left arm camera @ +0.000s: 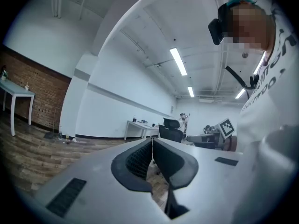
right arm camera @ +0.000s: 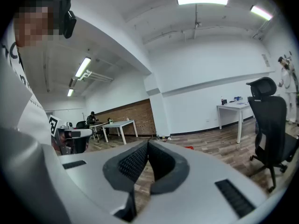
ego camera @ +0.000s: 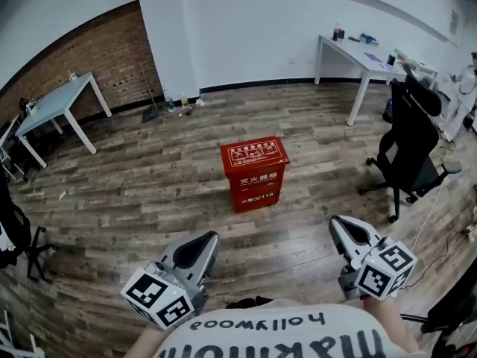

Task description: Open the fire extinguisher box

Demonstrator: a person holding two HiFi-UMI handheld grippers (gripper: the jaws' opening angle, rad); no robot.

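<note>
"Since the red box point(ego camera: 254, 174) sits shut on the wooden floor point(ego camera: 134, 200), would you say none of the job is done yet?"

"That is how I read it. Its lid point(ego camera: 253, 154) lies flat on top, the printed front faces the person, and neither tool touches it."

"Where are the tools, then?"

"Both are well short of the box, on the person's side of it. The left gripper point(ego camera: 203, 245) is held to the box's near left and the right gripper point(ego camera: 344, 231) to its near right, with floor between them and the box."

"And their jaws?"

"Pressed together on both, with nothing between them. Each gripper's own view shows the dark ribbed pads point(left arm camera: 139, 160) meeting in a thin line, and only the room beyond."

"So what is left?"

"All of it, I judge: come up to the box, get low enough to reach it, part the jaws or hook an edge, and lift the lid. I can't make out a latch or handle, as the box is too small in the head view."

"Anything in the way?"

"Not that I see. A black office chair point(ego camera: 408, 144) stands well to the right of the box, a white table point(ego camera: 361, 57) is beyond the box to its right, and another table point(ego camera: 56, 104) is far off to its left."
</note>
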